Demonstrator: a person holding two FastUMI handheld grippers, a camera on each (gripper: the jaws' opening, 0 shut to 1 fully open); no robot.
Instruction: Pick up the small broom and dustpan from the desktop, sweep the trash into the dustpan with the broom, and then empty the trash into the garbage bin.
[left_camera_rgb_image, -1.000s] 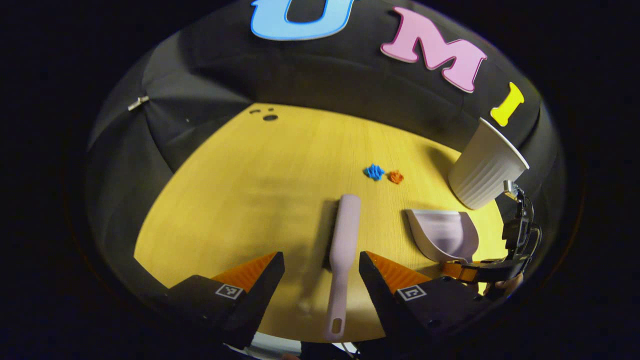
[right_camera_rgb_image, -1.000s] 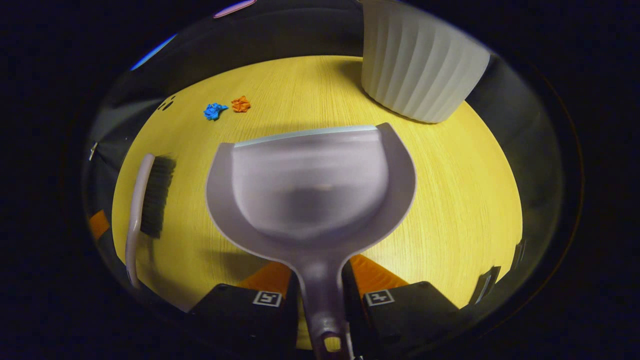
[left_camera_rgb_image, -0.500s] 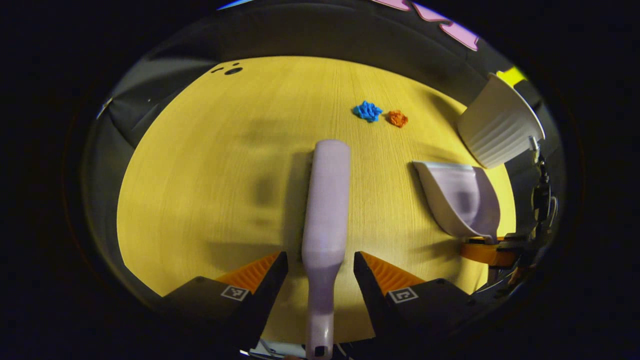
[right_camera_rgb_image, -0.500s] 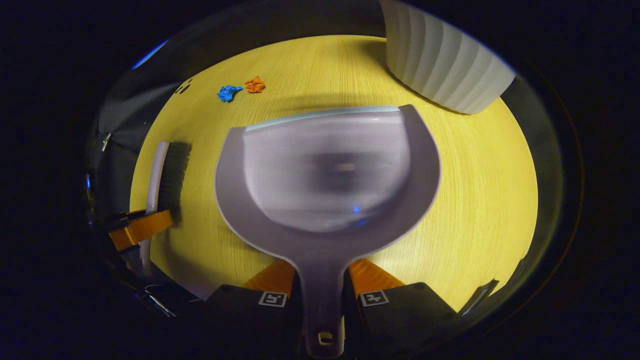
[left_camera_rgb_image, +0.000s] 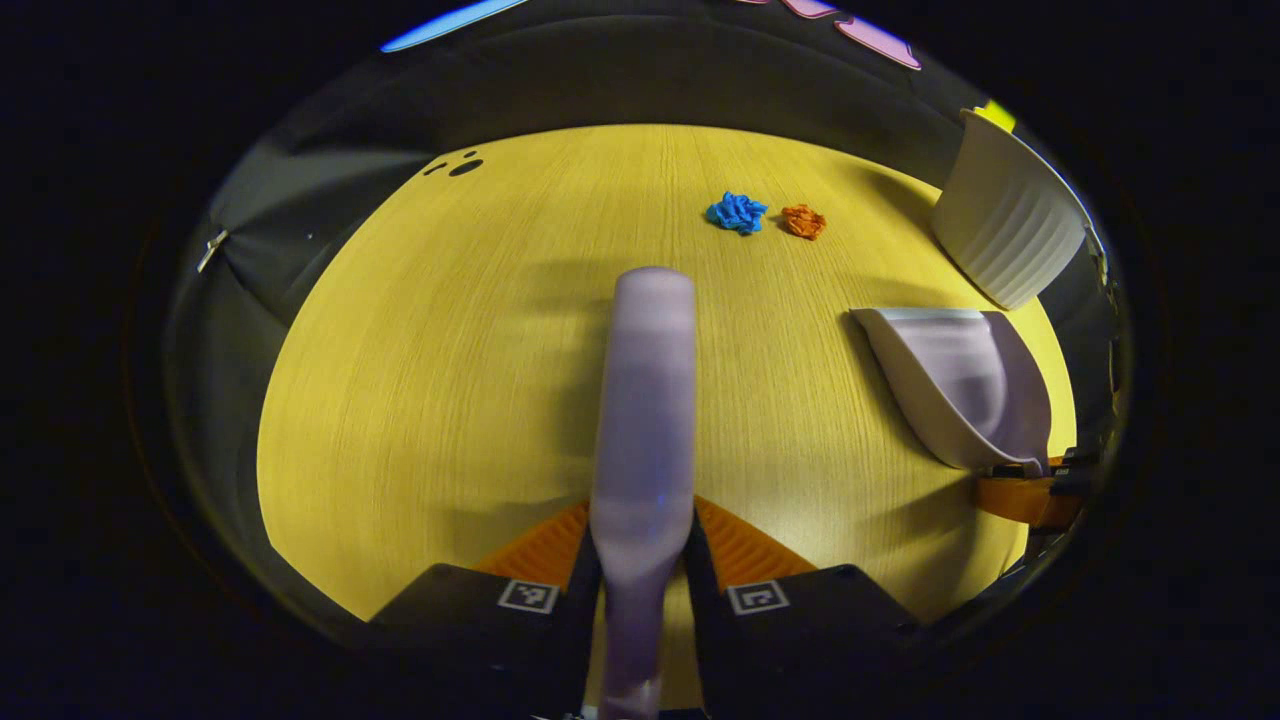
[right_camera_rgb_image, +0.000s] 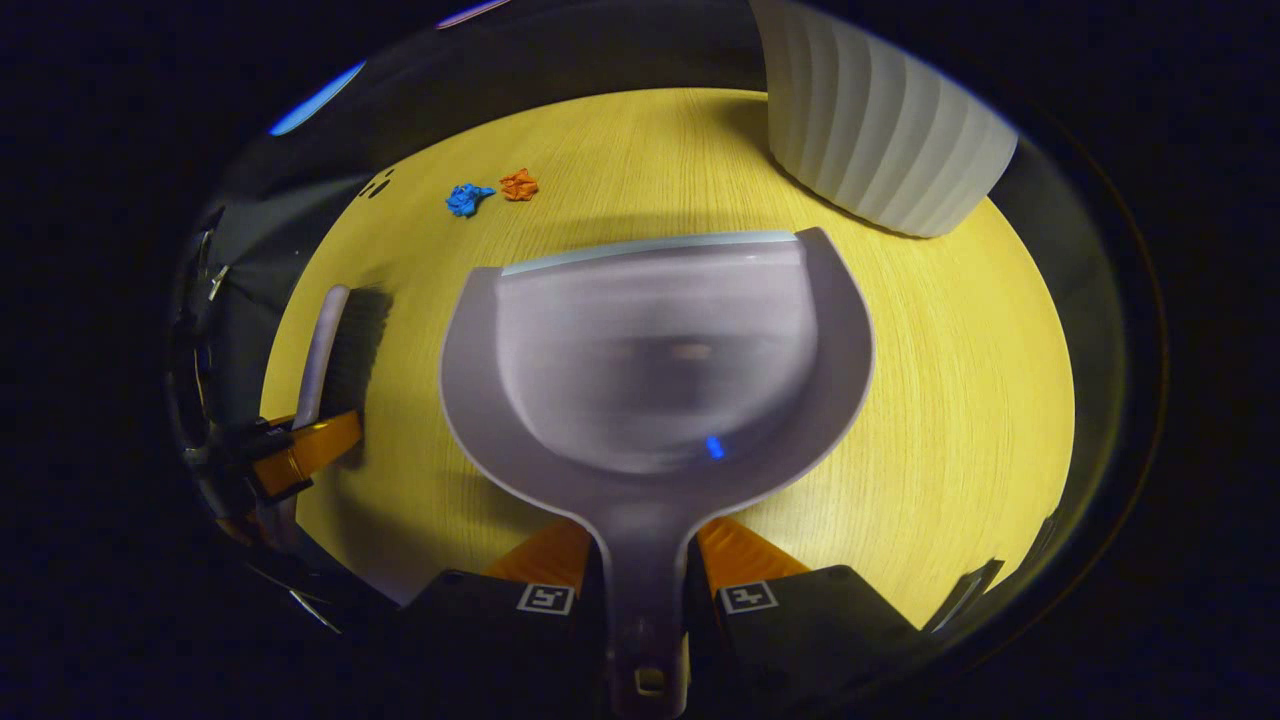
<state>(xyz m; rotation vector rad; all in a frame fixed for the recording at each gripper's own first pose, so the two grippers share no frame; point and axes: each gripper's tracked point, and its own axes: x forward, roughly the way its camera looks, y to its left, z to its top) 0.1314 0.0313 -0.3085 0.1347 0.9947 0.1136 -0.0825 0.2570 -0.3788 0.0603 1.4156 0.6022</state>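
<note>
1. Since the earlier frame, the left tool (left_camera_rgb_image: 640, 560) has closed onto the broom (left_camera_rgb_image: 645, 400) handle.
2. Right tool (right_camera_rgb_image: 640, 570) grips the empty dustpan (right_camera_rgb_image: 655, 350) handle.
3. Blue scrap (left_camera_rgb_image: 736, 212) and orange scrap (left_camera_rgb_image: 803, 221) lie on the counter (left_camera_rgb_image: 450, 350), near the white bin (right_camera_rgb_image: 880, 140).

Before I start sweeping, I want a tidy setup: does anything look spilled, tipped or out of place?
Only the trash: a blue scrap and an orange scrap lie loose on the table, side by side. The bin stands upright. The left gripper clamps the broom, and the right gripper the empty dustpan.
</note>
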